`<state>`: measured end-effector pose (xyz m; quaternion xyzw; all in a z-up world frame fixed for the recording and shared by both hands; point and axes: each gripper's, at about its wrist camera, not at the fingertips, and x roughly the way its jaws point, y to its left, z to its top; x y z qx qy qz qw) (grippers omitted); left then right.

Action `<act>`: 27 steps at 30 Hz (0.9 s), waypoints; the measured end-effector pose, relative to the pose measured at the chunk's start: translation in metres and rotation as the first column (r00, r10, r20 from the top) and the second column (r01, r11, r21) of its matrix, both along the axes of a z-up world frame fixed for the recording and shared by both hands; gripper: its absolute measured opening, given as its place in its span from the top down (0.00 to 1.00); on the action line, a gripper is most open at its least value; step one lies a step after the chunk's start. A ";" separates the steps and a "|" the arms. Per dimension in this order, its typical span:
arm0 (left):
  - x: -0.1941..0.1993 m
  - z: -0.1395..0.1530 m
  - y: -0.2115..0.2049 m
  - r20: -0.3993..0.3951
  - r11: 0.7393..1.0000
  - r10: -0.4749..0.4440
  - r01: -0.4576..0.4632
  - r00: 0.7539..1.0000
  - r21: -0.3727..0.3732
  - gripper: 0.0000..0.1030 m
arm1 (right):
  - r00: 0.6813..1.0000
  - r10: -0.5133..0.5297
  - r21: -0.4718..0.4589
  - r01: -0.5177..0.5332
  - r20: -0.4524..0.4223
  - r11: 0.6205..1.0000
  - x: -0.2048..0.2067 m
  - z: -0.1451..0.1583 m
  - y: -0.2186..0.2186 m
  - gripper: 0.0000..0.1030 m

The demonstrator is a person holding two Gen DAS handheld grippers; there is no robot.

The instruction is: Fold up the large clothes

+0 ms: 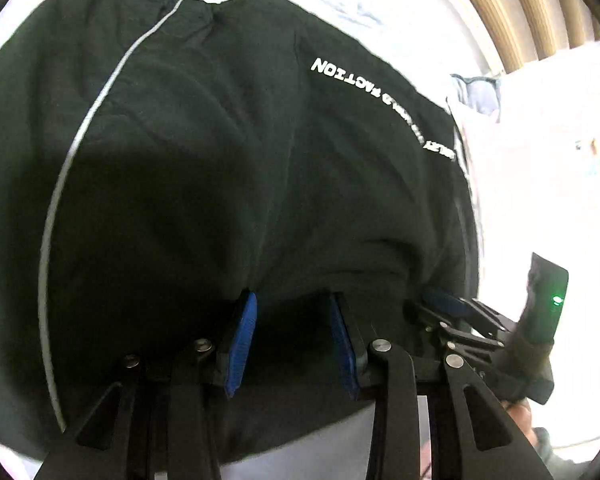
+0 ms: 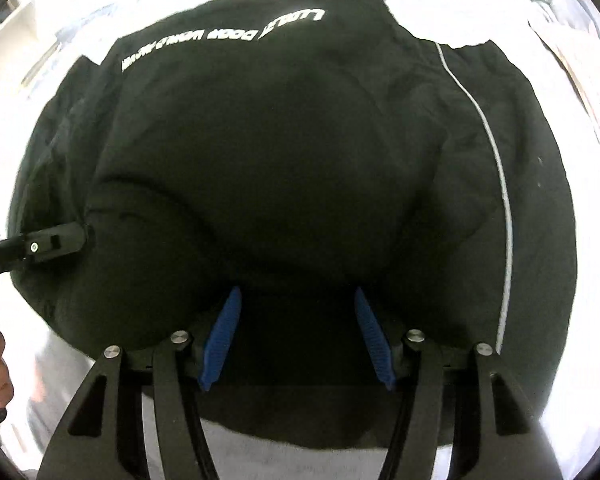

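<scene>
Straight ahead of my left gripper (image 1: 294,300), seen from the left wrist, a black jacket (image 1: 220,160) fills almost the whole view, spread on a white sheet (image 1: 540,200). My blue pads (image 1: 242,344) stand apart with dark cloth bunched between and over their tips, so the jaws are spread, pressing into the fabric rather than clamped on it. A grey piping stripe (image 1: 80,152) curves down the left side of the garment, and white lettering (image 1: 380,96) runs along its upper right. My right gripper (image 1: 452,312) meets the cloth just beside mine on the right. A wooden headboard (image 1: 520,12) shows at the top right.

From the right wrist, the same jacket (image 2: 280,160) lies directly in front of my right gripper (image 2: 298,296), its near hem bulging over the tips of the blue pads (image 2: 220,340), which are likewise spread wide. White lettering (image 2: 228,40) sits at the far edge, the grey stripe (image 2: 496,160) on the right. My left gripper (image 2: 60,238) touches the jacket at the left edge; whether it pinches anything there I cannot tell from this side.
</scene>
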<state>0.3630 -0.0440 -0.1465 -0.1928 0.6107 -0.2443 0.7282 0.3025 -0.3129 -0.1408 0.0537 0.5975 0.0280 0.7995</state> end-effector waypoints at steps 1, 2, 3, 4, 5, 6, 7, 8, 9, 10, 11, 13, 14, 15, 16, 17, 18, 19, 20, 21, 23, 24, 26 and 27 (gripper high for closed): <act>-0.002 0.007 0.004 -0.004 1.000 0.002 -0.002 1.000 0.005 0.63 | 1.000 -0.008 0.017 0.008 -0.006 1.000 -0.001 0.007 -0.008 0.40; -0.004 0.014 0.009 0.001 1.000 0.003 -0.003 1.000 0.008 0.63 | 1.000 -0.012 0.030 0.012 -0.010 0.999 -0.005 0.013 -0.014 0.40; -0.006 0.023 0.017 0.015 1.000 0.009 -0.009 1.000 0.000 0.62 | 1.000 -0.010 0.039 0.011 -0.009 0.999 -0.007 0.018 -0.019 0.40; -0.006 0.031 0.027 0.020 0.999 0.019 -0.018 1.000 -0.026 0.62 | 1.000 -0.008 0.049 0.008 -0.001 0.999 -0.010 0.026 -0.026 0.39; -0.006 0.035 0.037 0.014 0.998 0.031 -0.030 0.999 -0.048 0.61 | 1.000 -0.010 0.048 0.009 0.006 0.999 -0.013 0.032 -0.031 0.39; -0.004 0.038 0.049 0.005 0.997 0.051 -0.051 0.999 -0.063 0.58 | 1.000 -0.014 0.036 0.014 0.012 0.999 -0.016 0.038 -0.037 0.39; -0.001 0.043 0.060 -0.002 0.995 0.079 -0.079 0.997 -0.062 0.54 | 0.999 -0.024 0.016 0.023 0.022 1.000 -0.017 0.046 -0.046 0.39; 0.004 0.049 0.072 0.003 0.993 0.108 -0.108 0.994 -0.048 0.53 | 0.999 -0.037 0.000 0.037 0.038 0.999 -0.018 0.054 -0.055 0.38; 0.008 0.054 0.084 0.015 0.991 0.132 -0.132 0.991 -0.030 0.52 | 0.997 -0.053 -0.009 0.054 0.052 0.999 -0.021 0.060 -0.061 0.36; 0.013 0.060 0.097 0.031 0.987 0.161 -0.161 0.986 -0.011 0.52 | 0.995 -0.078 -0.015 0.079 0.067 0.997 -0.021 0.067 -0.073 0.33; 0.020 0.065 0.109 0.043 0.982 0.190 -0.190 0.981 -0.002 0.52 | 0.992 -0.104 -0.015 0.106 0.076 0.994 -0.022 0.072 -0.092 0.32; 0.036 0.068 0.132 0.051 0.972 0.235 -0.236 0.971 0.002 0.48 | 0.985 -0.150 -0.002 0.150 0.081 0.989 0.013 0.068 -0.130 0.28; 0.044 0.070 0.143 0.055 0.966 0.256 -0.257 0.965 0.011 0.46 | 0.978 -0.190 0.007 0.190 0.083 0.982 0.019 0.068 -0.147 0.28; 0.054 0.069 0.148 0.061 0.964 0.265 -0.266 0.962 0.020 0.44 | 0.973 -0.217 0.012 0.217 0.081 0.976 0.029 0.063 -0.150 0.28; 0.064 0.069 0.153 0.073 0.963 0.264 -0.268 0.962 0.040 0.44 | 0.969 -0.236 0.021 0.235 0.078 0.972 0.041 0.063 -0.143 0.28; 0.071 0.066 0.156 0.075 0.963 0.260 -0.265 0.963 0.056 0.43 | 0.964 -0.253 0.041 0.251 0.075 0.967 0.045 0.061 -0.154 0.28; 0.079 0.062 0.157 0.069 0.963 0.255 -0.260 0.964 0.070 0.43 | 0.960 -0.270 0.067 0.266 0.071 0.962 0.052 0.057 -0.165 0.28; 0.086 0.057 0.159 0.057 0.965 0.247 -0.250 0.967 0.073 0.43 | 0.957 -0.281 0.089 0.275 0.066 0.957 0.051 0.055 -0.171 0.28; 0.091 0.053 0.161 0.045 0.969 0.235 -0.238 0.971 0.070 0.43 | 0.956 -0.290 0.118 0.282 0.053 0.952 0.056 0.050 -0.181 0.28; 0.098 0.047 0.159 0.034 0.972 0.225 -0.227 0.974 0.068 0.43 | 0.955 -0.294 0.150 0.286 0.035 0.947 0.062 0.043 -0.189 0.28; 0.107 0.031 0.154 0.005 0.975 0.209 -0.209 0.978 0.072 0.43 | 0.953 -0.302 0.197 0.295 0.006 0.935 0.068 0.030 -0.202 0.28; 0.109 0.023 0.147 -0.008 0.977 0.201 -0.200 0.979 0.071 0.43 | 0.954 -0.300 0.215 0.294 -0.006 0.931 0.073 0.023 -0.201 0.28; 0.120 0.005 0.143 -0.043 0.980 0.190 -0.187 0.981 0.061 0.43 | 0.960 -0.278 0.277 0.278 -0.041 0.920 0.083 0.006 -0.207 0.28; 0.124 -0.005 0.143 -0.066 0.981 0.187 -0.184 0.980 0.054 0.43 | 0.961 -0.271 0.295 0.273 -0.050 0.916 0.082 0.000 -0.208 0.28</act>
